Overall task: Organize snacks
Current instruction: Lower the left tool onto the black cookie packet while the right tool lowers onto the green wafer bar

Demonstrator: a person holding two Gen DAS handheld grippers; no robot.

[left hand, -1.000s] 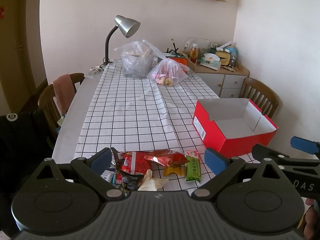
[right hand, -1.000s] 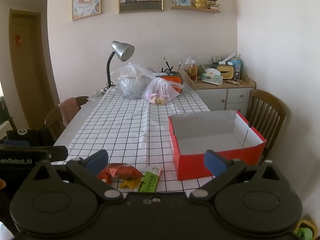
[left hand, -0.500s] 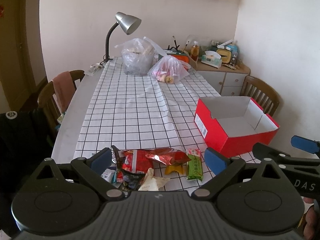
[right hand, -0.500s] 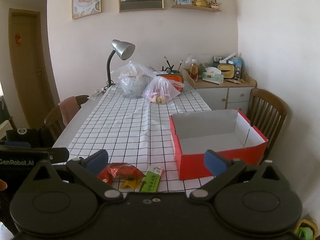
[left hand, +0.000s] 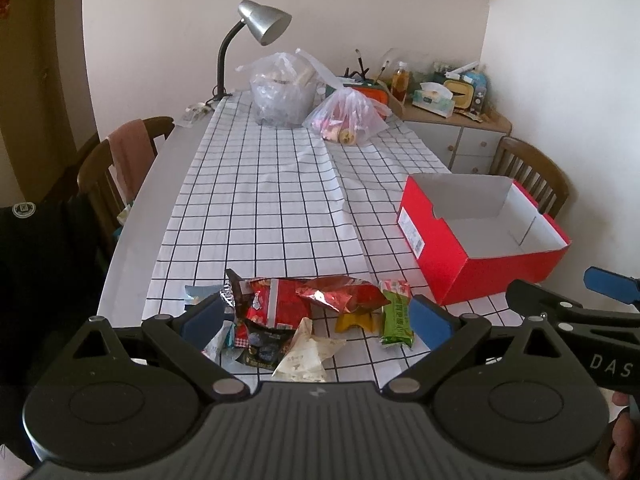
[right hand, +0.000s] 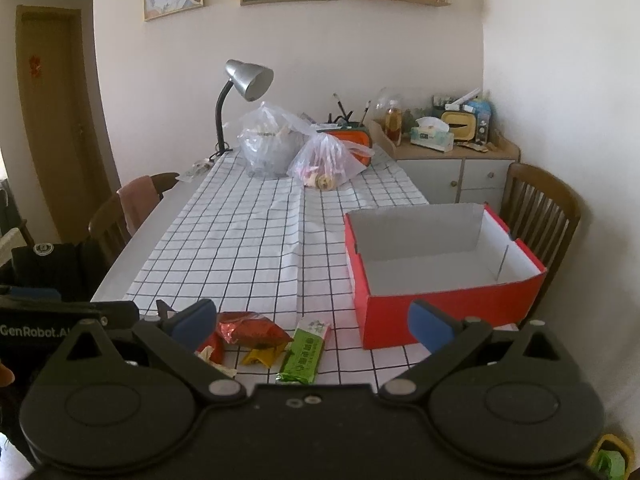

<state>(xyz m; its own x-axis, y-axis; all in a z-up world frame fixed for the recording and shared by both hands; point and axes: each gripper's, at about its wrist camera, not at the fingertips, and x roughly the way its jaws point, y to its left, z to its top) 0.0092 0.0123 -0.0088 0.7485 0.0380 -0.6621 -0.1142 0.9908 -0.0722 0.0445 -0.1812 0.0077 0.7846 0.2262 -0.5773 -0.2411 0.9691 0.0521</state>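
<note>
A: Hovering over the snack pile (left hand: 312, 320), the left gripper (left hand: 316, 316) has its fingers (left hand: 430, 320) spread wide, and nothing sits between the pads.

B: Why so wide?

A: My guess is the heap is loose and crinkly, so a broad opening lets it straddle 1 packet. The red foil bag (left hand: 332, 296) lies dead ahead between the fingers, with the green bar (left hand: 396, 314) just inside the right finger.

B: And the right gripper (right hand: 312, 320)?

A: Also spread wide and empty. The same green bar (right hand: 306, 350) lies between its fingers, the yellow wrapper (right hand: 264, 354) just beside it.

B: Where do they go?

A: Probably the red box (right hand: 452, 308), open-topped and bare inside. It stands on the tabletop (left hand: 264, 216) ahead of the right finger, near the pile but apart from it. That placement makes for a short carry.

B: Risk?

A: Packets overlap, so 1 pinch could drag a neighbour along.
</note>
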